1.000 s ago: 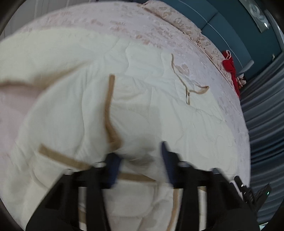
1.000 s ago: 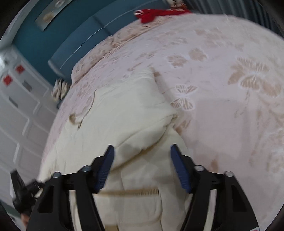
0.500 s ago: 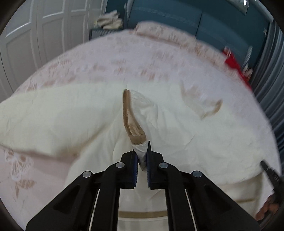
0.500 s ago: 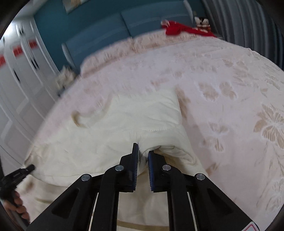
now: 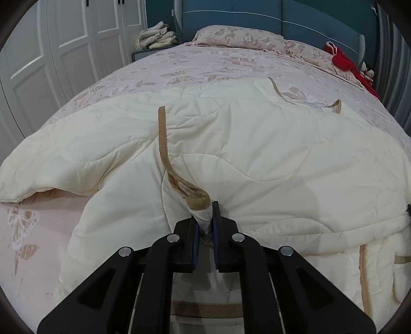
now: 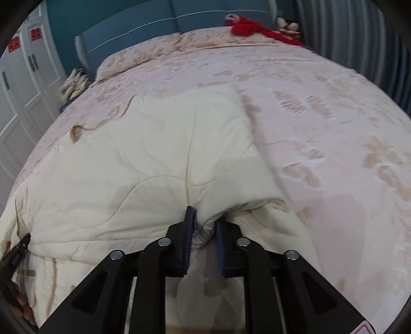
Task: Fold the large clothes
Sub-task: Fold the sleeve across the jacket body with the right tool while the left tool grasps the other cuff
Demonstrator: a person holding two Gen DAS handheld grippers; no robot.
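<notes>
Both grippers closed on cloth since a second ago, when jaws stood wide over the robe. Left gripper (image 5: 205, 226) now clamped tight on a bunched fold of the cream quilted robe (image 5: 257, 154), right where the tan trim (image 5: 164, 151) curls down to its tips, low centre of the left view. Right gripper (image 6: 204, 231) pinching a thicker wad of the same robe (image 6: 154, 159), low centre of the right view; jaws shut in, then just eased out a little, cloth between them and pressed by both pads. Robe spread across the middle of both views on the pink butterfly bedspread (image 5: 179, 66), one sleeve reaching to the left edge in the left view, neckline trim toward the upper right. Pillow (image 5: 239, 38) and blue headboard (image 5: 308, 20) along the top, red cloth (image 5: 344, 61) at upper right. White wardrobe doors (image 5: 64, 38) upper left, with a pile of folded cloth (image 5: 156, 34) beside them.
</notes>
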